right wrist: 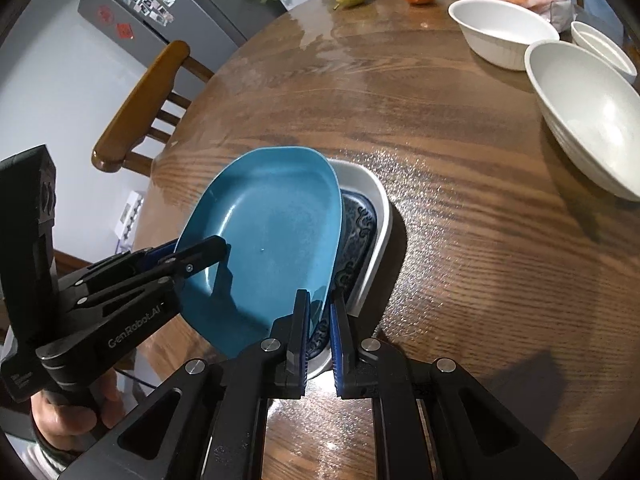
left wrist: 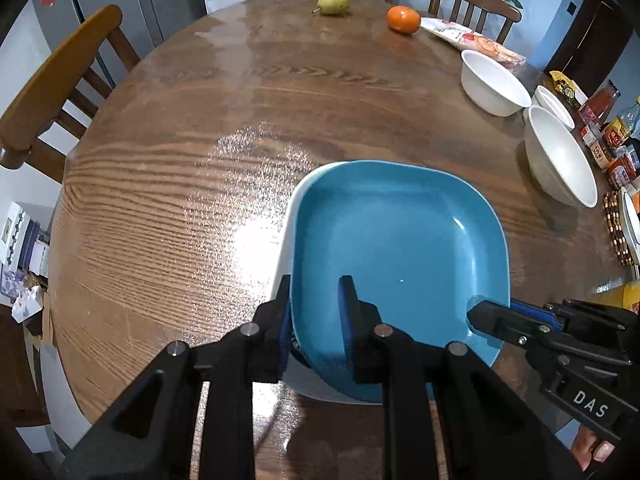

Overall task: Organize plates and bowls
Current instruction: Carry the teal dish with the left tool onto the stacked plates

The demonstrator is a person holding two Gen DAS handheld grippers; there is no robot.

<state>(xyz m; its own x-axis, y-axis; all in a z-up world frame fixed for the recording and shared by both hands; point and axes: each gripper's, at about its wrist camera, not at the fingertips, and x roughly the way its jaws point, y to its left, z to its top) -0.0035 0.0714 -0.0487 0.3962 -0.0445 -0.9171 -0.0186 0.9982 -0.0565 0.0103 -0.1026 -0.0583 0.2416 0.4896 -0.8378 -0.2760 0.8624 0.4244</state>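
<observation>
A blue square plate [left wrist: 400, 240] hangs tilted over a white square dish [left wrist: 285, 236] on the wooden table [left wrist: 180, 160]. My left gripper [left wrist: 316, 284] is shut on the plate's near left rim, one finger under it and one on top. My right gripper [left wrist: 486, 312] is shut on the plate's right edge. In the right wrist view the blue plate [right wrist: 272, 232] leans up to the left, its rim between my right gripper's [right wrist: 320, 296] fingers; the left gripper [right wrist: 218, 246] clamps the far side. Under it a blue patterned plate [right wrist: 358, 224] lies in the white dish [right wrist: 372, 184].
Three white bowls [left wrist: 494, 84] [left wrist: 560, 156] [left wrist: 554, 106] stand at the table's right. A pear [left wrist: 334, 1], an orange [left wrist: 403, 19] and a snack packet [left wrist: 472, 38] lie at the far edge. Jars and bottles [left wrist: 608, 136] crowd the right edge. Wooden chairs [left wrist: 60, 80] surround the table.
</observation>
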